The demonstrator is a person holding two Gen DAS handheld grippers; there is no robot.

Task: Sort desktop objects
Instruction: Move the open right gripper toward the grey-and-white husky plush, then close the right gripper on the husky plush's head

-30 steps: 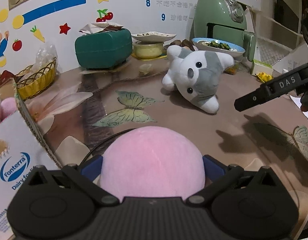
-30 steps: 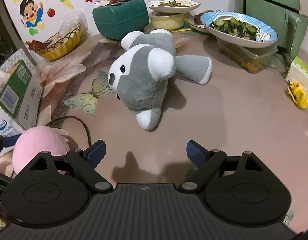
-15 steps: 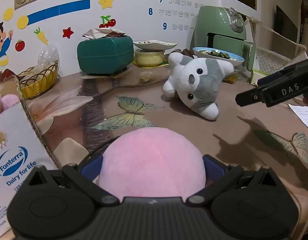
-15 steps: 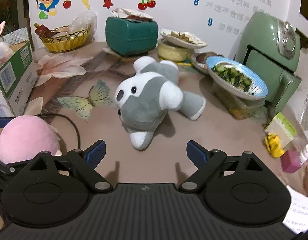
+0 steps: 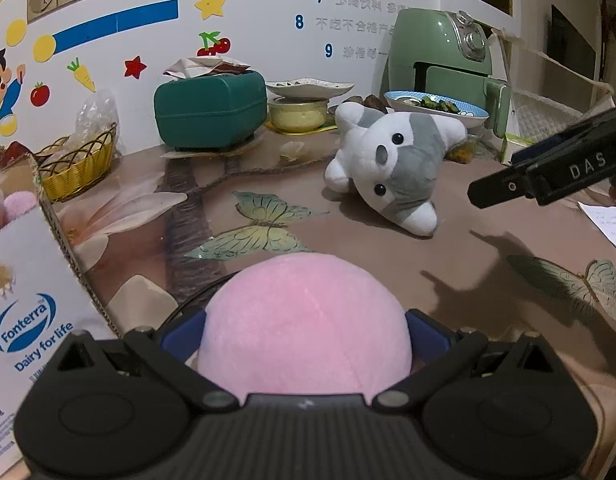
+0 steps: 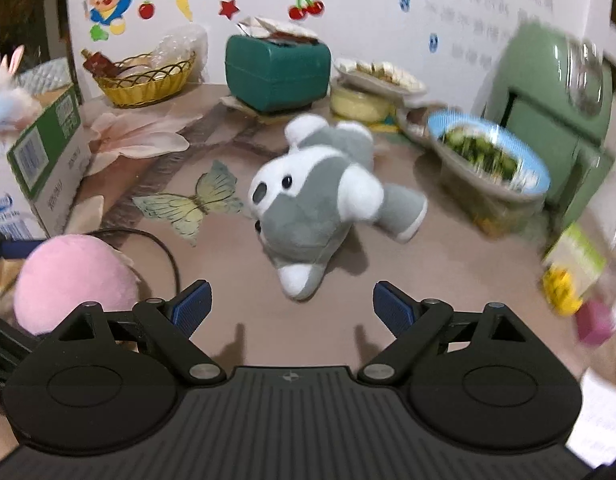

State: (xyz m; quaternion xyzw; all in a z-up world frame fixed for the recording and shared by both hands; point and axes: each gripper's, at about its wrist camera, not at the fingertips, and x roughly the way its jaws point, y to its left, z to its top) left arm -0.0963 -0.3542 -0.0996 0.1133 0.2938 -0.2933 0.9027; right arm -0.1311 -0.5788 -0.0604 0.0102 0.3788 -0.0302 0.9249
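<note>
While the left gripper (image 5: pixel 305 330) clamps a pink plush ball (image 5: pixel 303 324), the right gripper (image 6: pixel 291 308) hangs wide open near the grey-and-white plush dog (image 6: pixel 320 204) on the tabletop (image 6: pixel 448 276).

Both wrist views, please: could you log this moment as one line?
left gripper: shut on pink plush | right gripper: open, facing grey plush | grey plush: lying on table

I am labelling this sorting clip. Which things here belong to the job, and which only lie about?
Job: pink plush ball in left gripper; grey-white plush dog; open right gripper; Fonterra carton.
Lying about: green air fryer, teal box, yellow basket, dish of greens.
</note>
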